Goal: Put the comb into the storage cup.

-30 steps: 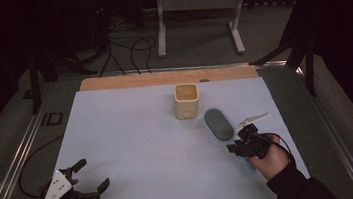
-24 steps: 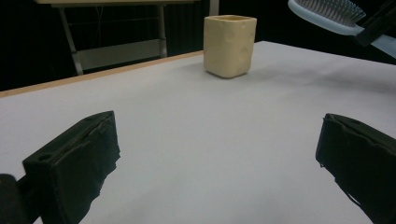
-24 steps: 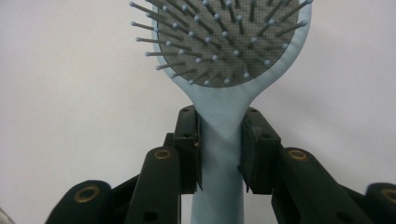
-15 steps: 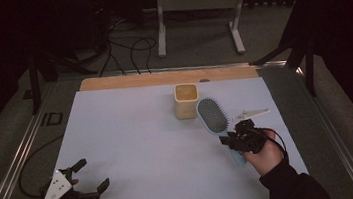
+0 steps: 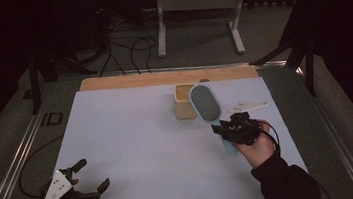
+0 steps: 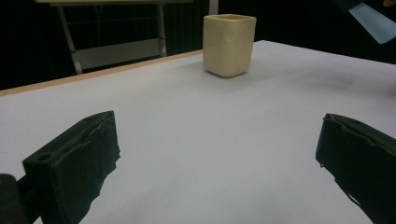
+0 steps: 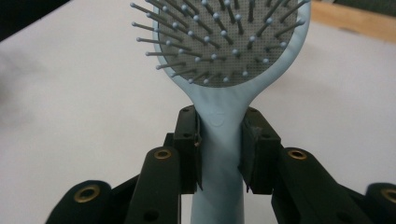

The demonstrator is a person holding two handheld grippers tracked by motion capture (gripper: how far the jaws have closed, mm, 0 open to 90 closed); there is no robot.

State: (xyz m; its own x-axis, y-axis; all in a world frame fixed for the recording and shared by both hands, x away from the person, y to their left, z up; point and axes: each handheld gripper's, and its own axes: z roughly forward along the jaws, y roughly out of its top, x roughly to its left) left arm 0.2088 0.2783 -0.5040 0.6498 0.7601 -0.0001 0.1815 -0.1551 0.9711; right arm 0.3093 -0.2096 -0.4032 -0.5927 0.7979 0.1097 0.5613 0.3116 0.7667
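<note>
High view: right gripper point(image 5: 224, 129) clamped on brush point(image 5: 205, 104) at the handle, held above the white table point(image 5: 134, 144), head tilted up and toward the cup point(image 5: 183, 101). Brush head overlapping the cup's right side from this angle; touching or apart, cannot tell. Handle end sticking out below the gripper, over the table.

Right gripper view: both black jaws pressed against the pale blue handle point(image 7: 219, 154) just under the neck, one on each side, no gap. Oval head above, grey cushioned pad with thin pins ending in small round tips. Smooth plastic frame, light blue.

Left gripper point(image 5: 93, 177) resting low at the near left corner of the table, jaws spread wide, nothing between them. Left gripper view: two black blocky pads point(image 6: 74, 163) far apart, bare white surface in the gap, cup point(image 6: 229, 44) well ahead.

Cup cream-coloured, squarish with rounded corners, matte, standing upright near the far edge. Wooden strip point(image 5: 162, 77) along the far side of the table. Beyond it, dark floor with cables point(image 5: 123, 47) and a metal stand point(image 5: 199, 6).
</note>
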